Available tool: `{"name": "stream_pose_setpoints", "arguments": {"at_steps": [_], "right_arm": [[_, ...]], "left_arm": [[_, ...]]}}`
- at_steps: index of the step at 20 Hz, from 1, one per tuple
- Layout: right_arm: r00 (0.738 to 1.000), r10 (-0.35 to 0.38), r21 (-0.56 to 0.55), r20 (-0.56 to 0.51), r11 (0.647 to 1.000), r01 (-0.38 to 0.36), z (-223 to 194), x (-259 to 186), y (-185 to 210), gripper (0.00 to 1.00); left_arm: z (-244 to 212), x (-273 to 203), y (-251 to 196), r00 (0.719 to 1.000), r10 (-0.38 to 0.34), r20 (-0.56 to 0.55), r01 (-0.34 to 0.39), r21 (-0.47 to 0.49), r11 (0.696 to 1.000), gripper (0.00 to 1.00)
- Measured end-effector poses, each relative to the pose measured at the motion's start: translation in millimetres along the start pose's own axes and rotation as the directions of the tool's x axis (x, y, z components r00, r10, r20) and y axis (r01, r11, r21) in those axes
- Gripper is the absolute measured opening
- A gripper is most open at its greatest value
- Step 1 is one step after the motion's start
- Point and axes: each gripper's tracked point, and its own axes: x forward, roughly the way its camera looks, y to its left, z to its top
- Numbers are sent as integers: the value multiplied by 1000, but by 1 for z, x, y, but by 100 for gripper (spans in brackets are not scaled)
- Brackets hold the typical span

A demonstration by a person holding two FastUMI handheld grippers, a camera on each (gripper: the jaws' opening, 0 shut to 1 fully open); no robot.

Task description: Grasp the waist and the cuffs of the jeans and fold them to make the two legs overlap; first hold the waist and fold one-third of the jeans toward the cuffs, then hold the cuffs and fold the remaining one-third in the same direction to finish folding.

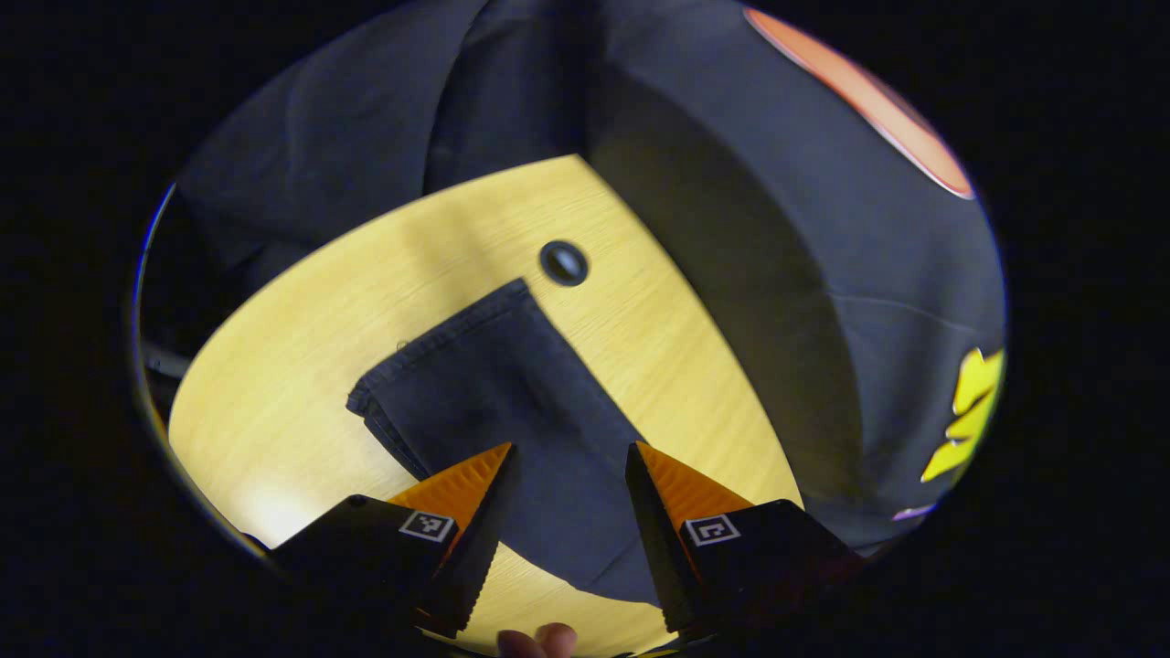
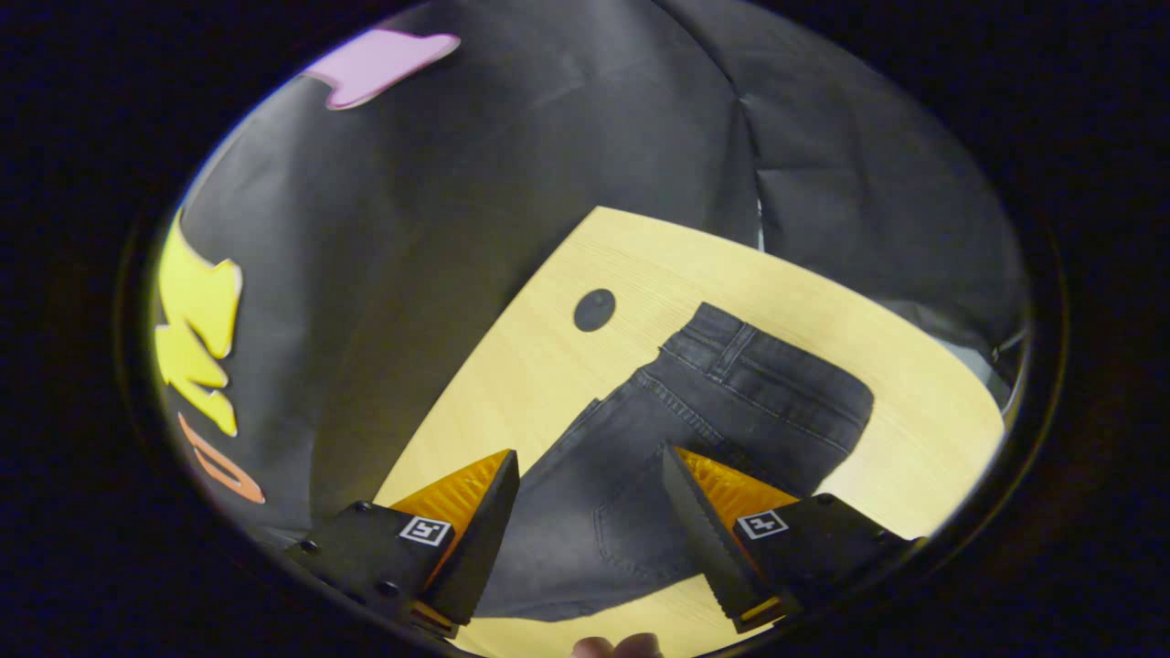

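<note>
Jeans [image 1: 512, 429] lay flat on the table [image 1: 302, 366], long axis running left-right. Left gripper [image 1: 569, 466] hung released nearest the cuffs [image 1: 439, 347]; right gripper [image 2: 590, 475], also released, nearest the waist [image 2: 777, 366].

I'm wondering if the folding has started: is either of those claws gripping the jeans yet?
No: the left gripper and right gripper both hover open above the jeans, which lie flat on the table.

Dark grey denim jeans [image 1: 512, 402] lie flat on the light wooden table, ahead of and beneath both your grippers. Cuffs stacked off your left gripper; waistband [image 2: 777, 366] with belt loops off your right.
</note>
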Motion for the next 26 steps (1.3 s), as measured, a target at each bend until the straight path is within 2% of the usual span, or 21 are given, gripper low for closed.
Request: {"name": "stream_pose_setpoints", "arguments": {"at_steps": [2,3,4,5,7,8,9,10,11,12,13,14,16,17,18,19,20,21,23,25,26], "right_arm": [[998,25,-114,61,993,-18,-7,-44,13,97],[995,43,-175,93,984,-26,-12,-68,23,97],[990,63,-239,128,971,-31,-17,-92,30,97],[984,84,-302,160,953,-32,-23,-114,35,98],[964,134,-422,228,906,-26,-37,-164,45,97],[953,159,-476,257,879,-18,-42,-186,50,90],[942,175,-519,286,855,-1,-48,-206,51,97],[931,192,-549,310,836,10,-56,-224,49,99],[919,206,-563,335,826,20,-66,-241,49,94],[906,214,-571,366,820,37,-71,-256,45,94],[890,216,-577,402,814,63,-75,-268,40,99],[873,225,-580,434,811,79,-80,-278,38,99],[838,249,-601,485,791,113,-89,-290,32,99],[830,255,-615,497,778,129,-97,-288,31,99],[832,252,-625,494,768,139,-102,-281,32,94],[840,246,-633,483,762,141,-104,-271,32,94],[852,231,-634,470,760,143,-102,-260,32,99],[862,217,-630,458,764,143,-99,-251,31,98],[880,174,-596,443,790,144,-92,-237,23,94],[893,133,-550,430,823,143,-77,-217,1,94],[899,119,-534,422,834,140,-70,-205,-12,100]], "left_arm": [[9,-47,-40,995,-52,84,40,133,990,77],[-4,-61,-50,989,-91,114,67,203,977,77],[-14,-123,-33,982,-141,128,101,278,955,77],[-22,-126,-58,973,-192,129,136,353,926,77],[-39,-178,-75,955,-277,104,192,493,849,77],[-63,-199,-79,945,-315,89,215,560,800,78],[-76,-215,-78,937,-339,78,223,613,758,78],[-89,-223,-80,931,-353,89,209,663,719,83],[-99,-234,-79,922,-368,123,179,705,686,97],[-107,-246,-80,907,-386,169,146,734,663,97],[-115,-258,-85,884,-417,209,126,754,645,98],[-127,-266,-86,858,-450,249,109,767,633,98],[-138,-275,-82,818,-482,312,82,768,636,98],[-144,-278,-81,801,-493,340,79,756,650,98],[-148,-277,-81,787,-500,361,82,743,664,99],[-150,-279,-80,777,-501,383,80,728,681,99],[-151,-278,-78,768,-499,401,78,716,694,99],[-148,-279,-78,761,-496,418,76,703,707,99],[-138,-277,-80,747,-490,450,64,684,726,99],[-125,-276,-81,733,-477,485,20,686,727,99],[-116,-272,-81,726,-469,503,-7,688,726,99]]}}
